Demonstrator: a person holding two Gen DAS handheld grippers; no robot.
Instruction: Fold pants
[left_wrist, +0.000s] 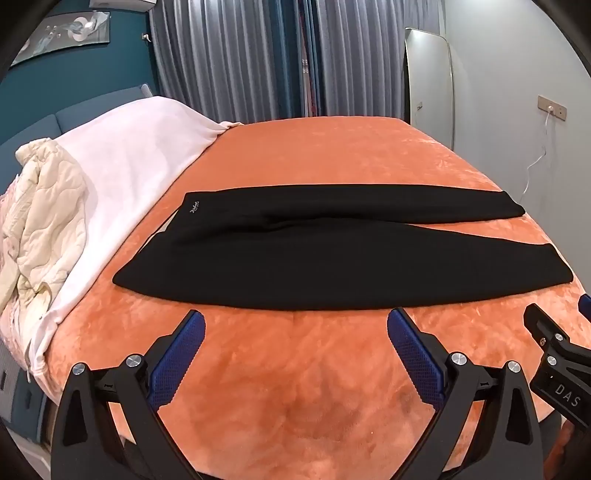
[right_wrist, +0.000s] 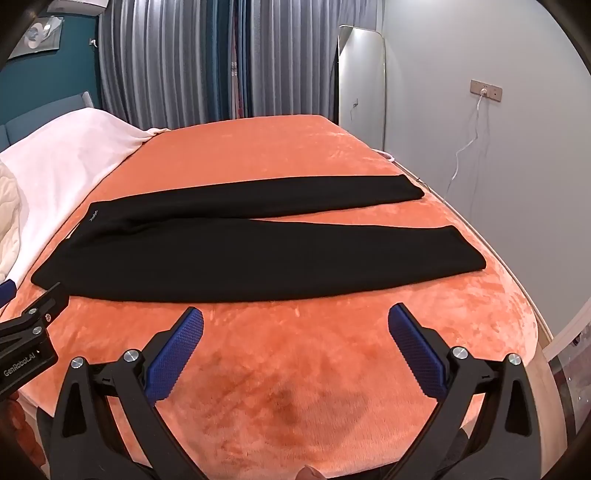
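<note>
Black pants (left_wrist: 295, 258) lie flat across the orange blanket (left_wrist: 295, 387), waistband to the left, the two legs spread apart to the right. They also show in the right wrist view (right_wrist: 240, 254). My left gripper (left_wrist: 295, 325) is open and empty, hovering just short of the near edge of the pants. My right gripper (right_wrist: 295, 321) is open and empty, also just short of the near leg. Each gripper's side shows in the other's view: the right one (left_wrist: 554, 350) and the left one (right_wrist: 37, 325).
A white sheet (left_wrist: 129, 177) and a cream quilt (left_wrist: 44, 206) lie at the bed's left side. Grey curtains (left_wrist: 240, 59), a standing mirror (left_wrist: 430, 85) and a wall socket with a white cable (right_wrist: 476, 122) are beyond the bed.
</note>
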